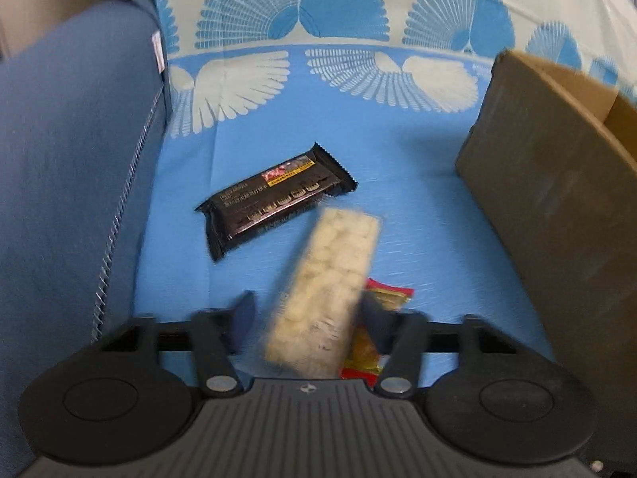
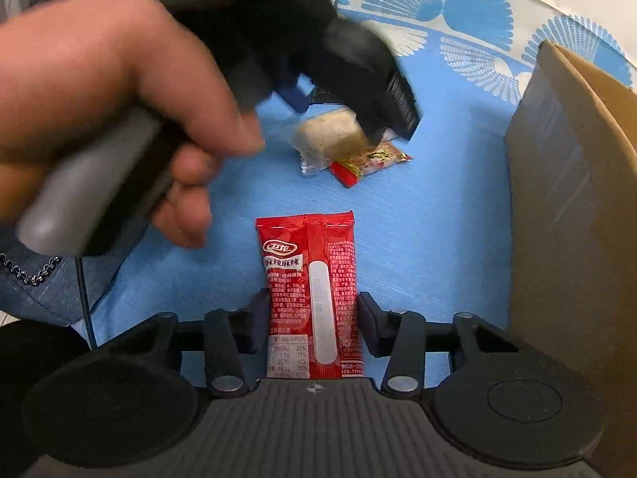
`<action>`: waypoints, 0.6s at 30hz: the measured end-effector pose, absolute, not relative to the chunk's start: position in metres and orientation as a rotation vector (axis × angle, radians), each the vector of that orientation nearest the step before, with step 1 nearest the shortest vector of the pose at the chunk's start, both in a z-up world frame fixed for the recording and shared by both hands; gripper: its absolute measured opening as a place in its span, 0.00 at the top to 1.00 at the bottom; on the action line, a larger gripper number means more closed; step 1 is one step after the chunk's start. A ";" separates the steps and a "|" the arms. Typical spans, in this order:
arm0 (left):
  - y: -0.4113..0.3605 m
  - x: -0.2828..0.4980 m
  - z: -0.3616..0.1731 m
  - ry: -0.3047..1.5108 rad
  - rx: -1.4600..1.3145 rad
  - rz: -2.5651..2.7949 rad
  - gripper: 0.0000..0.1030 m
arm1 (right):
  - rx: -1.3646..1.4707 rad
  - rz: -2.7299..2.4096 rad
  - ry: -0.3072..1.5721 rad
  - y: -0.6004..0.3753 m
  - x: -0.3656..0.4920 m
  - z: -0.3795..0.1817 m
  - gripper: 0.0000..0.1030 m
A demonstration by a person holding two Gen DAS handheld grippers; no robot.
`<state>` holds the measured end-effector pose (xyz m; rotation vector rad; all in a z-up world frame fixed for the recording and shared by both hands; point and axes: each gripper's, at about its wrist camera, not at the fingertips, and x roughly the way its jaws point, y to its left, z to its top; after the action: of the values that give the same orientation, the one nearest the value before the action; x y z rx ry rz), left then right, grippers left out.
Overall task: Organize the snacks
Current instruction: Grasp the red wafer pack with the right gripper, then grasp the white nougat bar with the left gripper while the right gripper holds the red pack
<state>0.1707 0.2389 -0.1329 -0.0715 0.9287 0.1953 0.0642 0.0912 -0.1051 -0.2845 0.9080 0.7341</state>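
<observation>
Here the snacks lie scattered on a blue cloth [image 1: 418,183] printed with pale fan shapes, beside an open cardboard box [image 1: 557,183] that stands at the right edge of both views. The left gripper [image 1: 306,318] points down at a clear packet of pale puffed pieces [image 1: 334,279]; the packet lies lengthwise between its jaws, and the right pad looks to be against the packet's edge while the left pad stands a little off it — the picture is blurred, so I cannot tell whether the jaws have clamped it. A small red-and-yellow sachet [image 1: 382,318] lies partly under that packet, on its right side. Further up the cloth, apart from both, a black wrapped bar [image 1: 274,203] lies at a slant. The right gripper [image 2: 310,318] hangs over a red spicy-snack packet [image 2: 310,290] that lies flat and lengthwise between its jaws; the left pad is at the packet's edge and the right pad is just beside it, so a firm grip cannot be told. In the right wrist view a hand [image 2: 119,119] holds the grey handle of the left gripper, blurred, above the pale packet and the sachet. Blue fabric [image 1: 67,159] with a zip lies along the left side.
</observation>
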 end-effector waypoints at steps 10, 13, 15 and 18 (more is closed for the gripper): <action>0.237 0.065 -0.102 0.913 -0.237 0.221 0.61 | -0.266 0.687 0.918 0.080 0.063 -0.100 0.57; 0.229 0.038 -0.106 0.941 -0.273 0.246 0.61 | -0.261 0.675 0.913 0.075 0.060 -0.098 0.57; 0.224 0.023 -0.117 0.966 -0.281 0.260 0.61 | -0.256 0.655 0.916 0.068 0.056 -0.095 0.57; 0.211 0.011 -0.121 0.953 -0.222 0.254 0.61 | -0.241 0.628 0.936 0.059 0.053 -0.094 0.55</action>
<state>0.0108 0.2107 -0.1214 -0.2219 0.9531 0.2542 0.0534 0.0588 -0.0944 -0.2410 0.9362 0.6275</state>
